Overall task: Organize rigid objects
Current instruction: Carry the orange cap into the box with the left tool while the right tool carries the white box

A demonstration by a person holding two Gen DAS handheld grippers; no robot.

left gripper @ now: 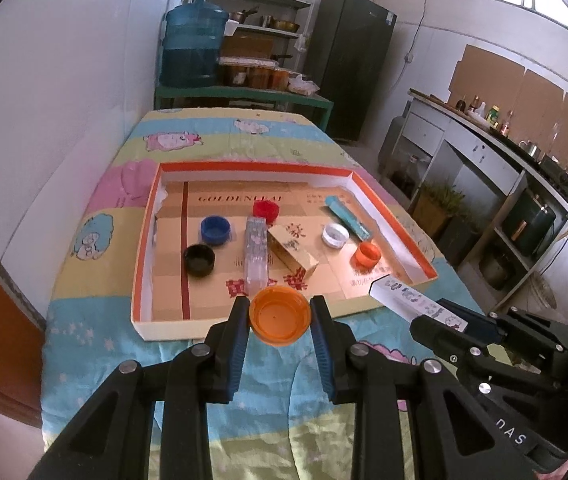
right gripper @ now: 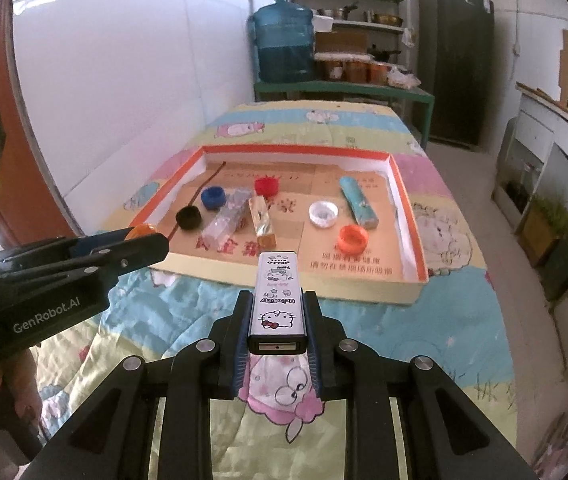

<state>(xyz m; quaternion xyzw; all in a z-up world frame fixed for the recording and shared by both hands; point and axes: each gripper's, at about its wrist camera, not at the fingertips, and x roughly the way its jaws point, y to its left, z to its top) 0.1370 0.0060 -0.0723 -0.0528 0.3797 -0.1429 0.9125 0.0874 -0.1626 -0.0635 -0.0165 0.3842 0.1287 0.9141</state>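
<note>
My left gripper [left gripper: 280, 316] is clamped on an orange cap [left gripper: 280, 315], open side up, held w/ both pads against its rim, just over the near edge of the shallow tray [left gripper: 142, 240]. My right gripper [right gripper: 278, 316] is grasping a white Hello Kitty box [right gripper: 278, 296] lengthwise, its far end poking out twd the tray's near wall; in the left wrist view that box [left gripper: 415, 300] sits off to the right of the cap, near the tray's near-right corner.

Inside the tray, left to right: black cap [left gripper: 199, 260] and blue cap [left gripper: 215, 230] on the left side, a clear patterned box [left gripper: 255, 254] and a gold box [left gripper: 292, 250] side by side in the middle, red cap [left gripper: 266, 210] just behind them. Right side has a white cap [left gripper: 335, 235], a small orange cap [left gripper: 367, 254] nearer, and a teal box [left gripper: 347, 217] angled along the right wall.

Tray rests on a cartoon-print quilt [left gripper: 96, 336]. Blue water jug [left gripper: 194, 46] stands far back.
</note>
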